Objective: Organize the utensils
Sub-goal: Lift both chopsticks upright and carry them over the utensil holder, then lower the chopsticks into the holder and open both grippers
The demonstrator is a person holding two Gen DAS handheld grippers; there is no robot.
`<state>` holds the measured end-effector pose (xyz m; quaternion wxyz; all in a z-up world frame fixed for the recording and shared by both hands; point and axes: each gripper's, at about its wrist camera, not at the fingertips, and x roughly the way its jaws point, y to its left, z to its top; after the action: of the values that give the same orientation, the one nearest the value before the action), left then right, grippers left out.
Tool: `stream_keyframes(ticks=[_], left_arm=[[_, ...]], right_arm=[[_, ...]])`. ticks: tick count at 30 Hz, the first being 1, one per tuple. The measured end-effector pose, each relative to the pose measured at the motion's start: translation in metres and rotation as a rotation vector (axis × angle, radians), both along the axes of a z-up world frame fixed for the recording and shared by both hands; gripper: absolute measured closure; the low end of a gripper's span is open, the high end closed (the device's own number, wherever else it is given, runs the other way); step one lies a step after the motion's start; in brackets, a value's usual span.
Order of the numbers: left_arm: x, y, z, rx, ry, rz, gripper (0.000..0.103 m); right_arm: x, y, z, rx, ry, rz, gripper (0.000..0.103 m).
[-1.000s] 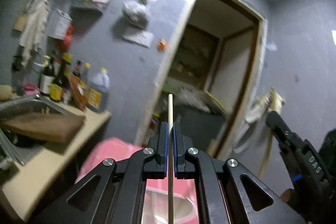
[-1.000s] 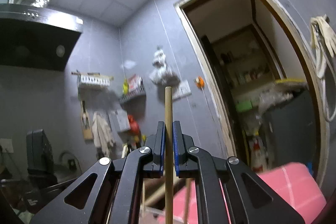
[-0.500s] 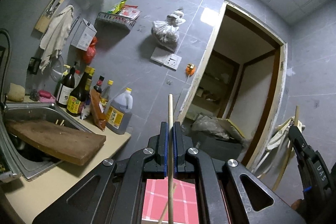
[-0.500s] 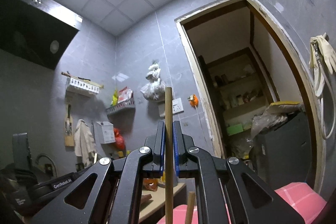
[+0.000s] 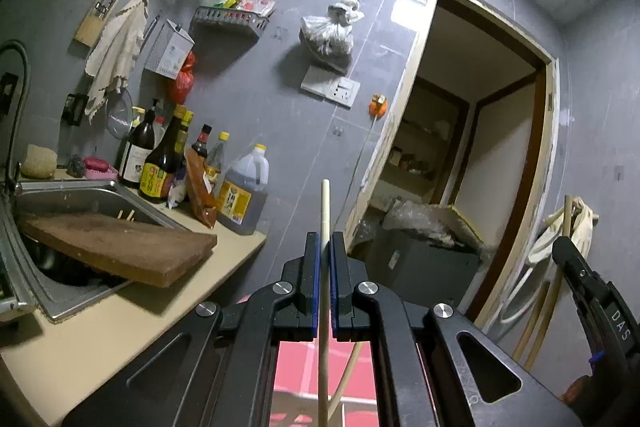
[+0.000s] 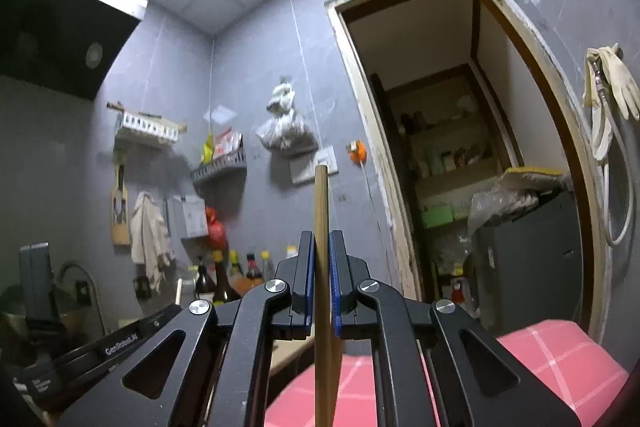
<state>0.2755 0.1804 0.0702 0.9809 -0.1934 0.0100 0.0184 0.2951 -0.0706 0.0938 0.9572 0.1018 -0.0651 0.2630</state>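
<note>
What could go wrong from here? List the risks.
1. Each thin wooden chopstick is pinched at one point by the left gripper and right gripper; it may pivot or slip.
2. The brown wooden cutting board overhangs the steel sink; a bump could tip it.

Both chopsticks (image 5: 325,211) (image 6: 321,203) run off the frames' bottom edges, lower ends unseen.

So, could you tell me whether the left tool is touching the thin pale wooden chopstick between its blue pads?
Touching. The left wrist view shows the left tool shut on the thin pale wooden chopstick, both blue pads pressed against its sides.
</note>
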Motion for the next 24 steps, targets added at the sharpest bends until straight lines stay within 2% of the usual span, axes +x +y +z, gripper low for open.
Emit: stream_keyframes(ticks=[16,24], left_arm=[[0.002,-0.027,-0.030,0.083,0.153,-0.066,0.100],[0.001,-0.035,-0.036,0.086,0.206,-0.107,0.100]], right_arm=[[-0.004,-0.003,-0.019,-0.081,0.163,0.038,0.097],[-0.006,-0.003,-0.025,-0.110,0.211,0.043,0.095]])
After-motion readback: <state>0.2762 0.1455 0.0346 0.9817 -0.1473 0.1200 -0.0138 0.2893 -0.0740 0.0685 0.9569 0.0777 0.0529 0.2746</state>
